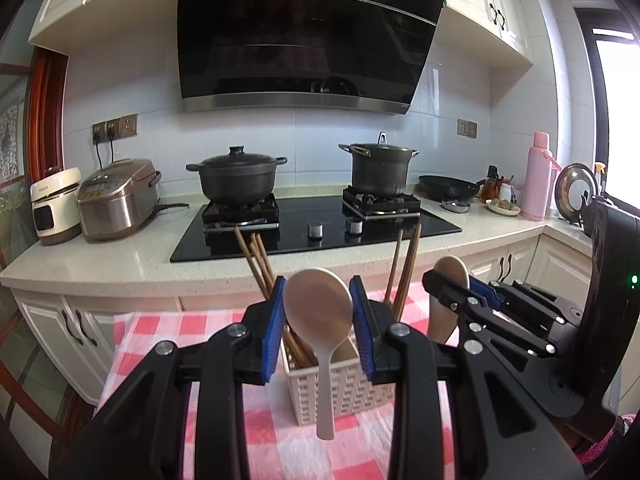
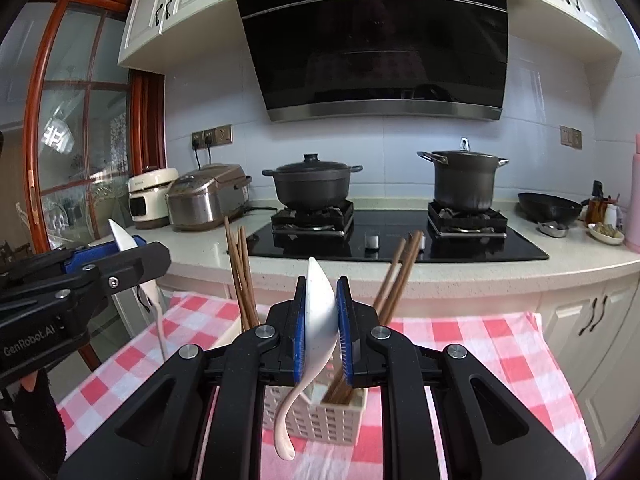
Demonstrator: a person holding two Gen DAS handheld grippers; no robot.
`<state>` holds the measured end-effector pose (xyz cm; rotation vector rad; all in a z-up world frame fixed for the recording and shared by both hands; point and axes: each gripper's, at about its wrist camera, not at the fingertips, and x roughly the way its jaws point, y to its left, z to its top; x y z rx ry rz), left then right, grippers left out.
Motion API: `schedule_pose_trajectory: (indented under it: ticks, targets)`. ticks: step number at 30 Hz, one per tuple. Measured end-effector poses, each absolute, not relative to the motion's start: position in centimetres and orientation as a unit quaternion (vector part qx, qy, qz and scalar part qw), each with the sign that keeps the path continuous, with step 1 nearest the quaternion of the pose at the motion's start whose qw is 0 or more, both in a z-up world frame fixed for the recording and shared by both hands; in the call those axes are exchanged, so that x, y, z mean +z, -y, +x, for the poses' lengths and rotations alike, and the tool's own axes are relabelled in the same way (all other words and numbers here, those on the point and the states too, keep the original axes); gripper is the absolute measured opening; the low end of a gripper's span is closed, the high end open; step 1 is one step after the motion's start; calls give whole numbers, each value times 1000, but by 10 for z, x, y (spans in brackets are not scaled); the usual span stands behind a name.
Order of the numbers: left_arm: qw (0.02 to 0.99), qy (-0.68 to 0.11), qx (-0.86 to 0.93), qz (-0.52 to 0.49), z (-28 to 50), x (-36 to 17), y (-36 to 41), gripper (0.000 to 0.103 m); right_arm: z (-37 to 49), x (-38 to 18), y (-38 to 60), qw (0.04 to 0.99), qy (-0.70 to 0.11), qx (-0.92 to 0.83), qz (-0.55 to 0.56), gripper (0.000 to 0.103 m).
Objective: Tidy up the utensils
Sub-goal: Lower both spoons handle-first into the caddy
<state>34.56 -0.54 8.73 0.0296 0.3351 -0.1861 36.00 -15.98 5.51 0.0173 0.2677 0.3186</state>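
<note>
Both pairs of fingers are pinching spoons by the bowl: your left gripper (image 1: 318, 322) is closed on a wide spoon (image 1: 318, 312) held face-on, your right gripper (image 2: 322, 334) on a spoon (image 2: 320, 312) held edge-on, handles hanging down over the slotted basket (image 2: 320, 420) of chopsticks (image 2: 240, 276) on the checked cloth (image 2: 480, 352). Watch out: a smooth curved bowl may twist or slip, and a dangling handle could catch the basket rim and tip it.
</note>
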Motion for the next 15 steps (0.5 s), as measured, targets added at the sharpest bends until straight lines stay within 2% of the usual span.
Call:
schedule_pose_trajectory:
  ticks: [7,15]
  targets:
    - [984,-154,-87,-1,383,105,1,31,389,66,156,980,-106,168,0,15]
    - [984,-153,-81,-28,424,102,-6,31,421,52,152,980,-105,166,-1,15]
